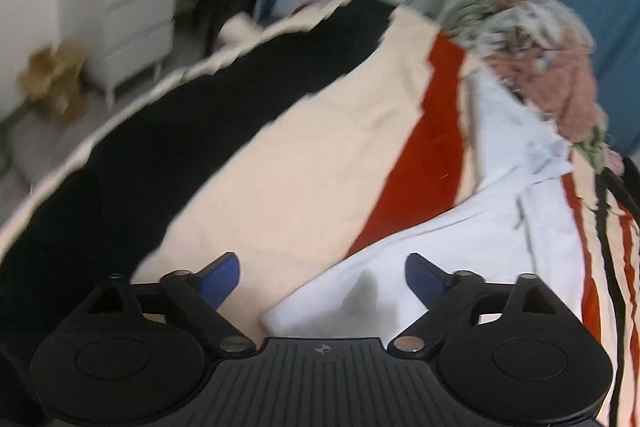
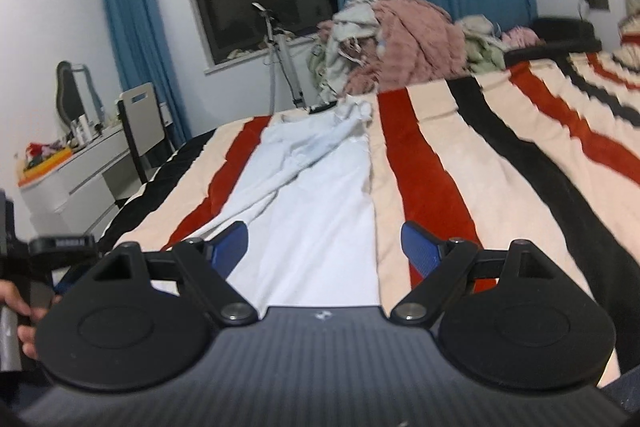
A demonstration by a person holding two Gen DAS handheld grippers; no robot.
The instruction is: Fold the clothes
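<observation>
A white long-sleeved garment (image 2: 316,195) lies folded lengthwise into a long strip on the striped bed blanket (image 2: 460,163), a sleeve laid across its far part. My right gripper (image 2: 324,247) is open and empty, low over the garment's near end. In the left wrist view the same garment (image 1: 460,239) lies to the right. My left gripper (image 1: 322,279) is open and empty, above the garment's near corner and the cream stripe of the blanket (image 1: 300,167). The left gripper's body also shows at the left edge of the right wrist view (image 2: 60,243).
A pile of unfolded clothes (image 2: 392,43) sits at the far end of the bed and shows in the left wrist view (image 1: 540,43) too. A white desk with drawers (image 2: 80,179) and a chair (image 2: 140,123) stand left of the bed. A cardboard box (image 1: 56,83) is on the floor.
</observation>
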